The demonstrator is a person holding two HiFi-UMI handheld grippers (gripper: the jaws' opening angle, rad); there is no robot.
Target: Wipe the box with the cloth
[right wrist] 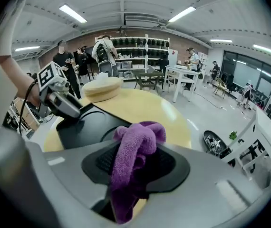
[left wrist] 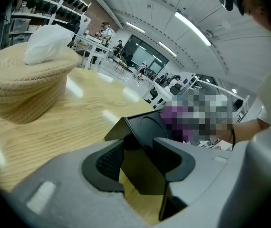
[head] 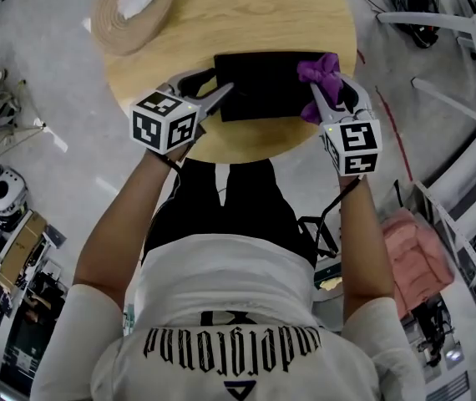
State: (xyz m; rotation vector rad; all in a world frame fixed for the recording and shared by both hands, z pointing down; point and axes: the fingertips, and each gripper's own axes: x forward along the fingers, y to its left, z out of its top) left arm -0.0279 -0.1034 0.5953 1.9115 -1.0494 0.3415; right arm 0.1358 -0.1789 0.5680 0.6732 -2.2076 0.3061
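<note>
A flat black box (head: 263,82) lies on the round wooden table (head: 246,11), near its front edge. My left gripper (head: 220,93) is shut on the box's (left wrist: 142,127) near left corner, and the lid edge sits between the jaws of the left gripper (left wrist: 140,167). My right gripper (head: 328,92) is shut on a bunched purple cloth (head: 320,73), which rests at the box's right end. In the right gripper view the cloth (right wrist: 134,151) hangs out of the jaws, with the box (right wrist: 90,125) just beyond it and the left gripper (right wrist: 64,102) at its far side.
A woven basket (head: 134,7) with white tissue stands at the table's far left, also visible as the basket (left wrist: 26,84) beyond the box. White frames (head: 472,32) and a pink bundle (head: 417,253) are on the floor at the right.
</note>
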